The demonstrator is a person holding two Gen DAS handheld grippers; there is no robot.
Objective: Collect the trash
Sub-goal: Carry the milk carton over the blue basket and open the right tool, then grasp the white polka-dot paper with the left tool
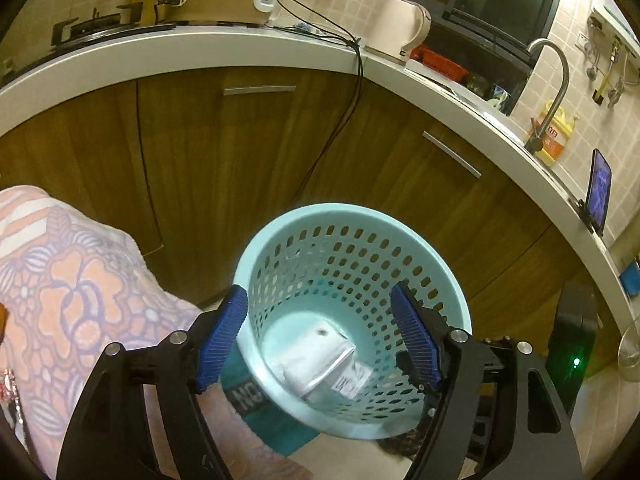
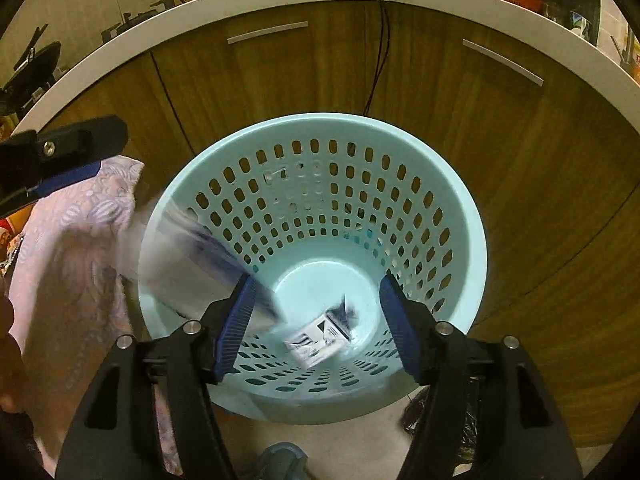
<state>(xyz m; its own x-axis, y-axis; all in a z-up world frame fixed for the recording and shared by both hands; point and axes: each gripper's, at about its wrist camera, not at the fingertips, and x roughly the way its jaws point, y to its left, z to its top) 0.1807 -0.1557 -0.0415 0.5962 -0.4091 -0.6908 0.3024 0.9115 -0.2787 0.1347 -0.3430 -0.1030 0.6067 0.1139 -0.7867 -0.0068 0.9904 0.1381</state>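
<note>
Trash (image 2: 316, 340) lies in basket (image 2: 460, 208); both grippers' jaws spread above

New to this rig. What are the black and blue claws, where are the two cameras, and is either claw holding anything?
No robot here: a person carries a hand-held two-finger gripper in each hand, each with a fisheye camera looking along its fingers. One picture is from the left gripper, the other from the right gripper. Both look down into a pale blue perforated waste basket standing in front of wooden kitchen cabinets. A white packet lies at its bottom. In the right view a blurred pale item sits at the basket's rim, seemingly falling. Both grippers are open and hold nothing. The floral cloth is probably the person's clothing.
</note>
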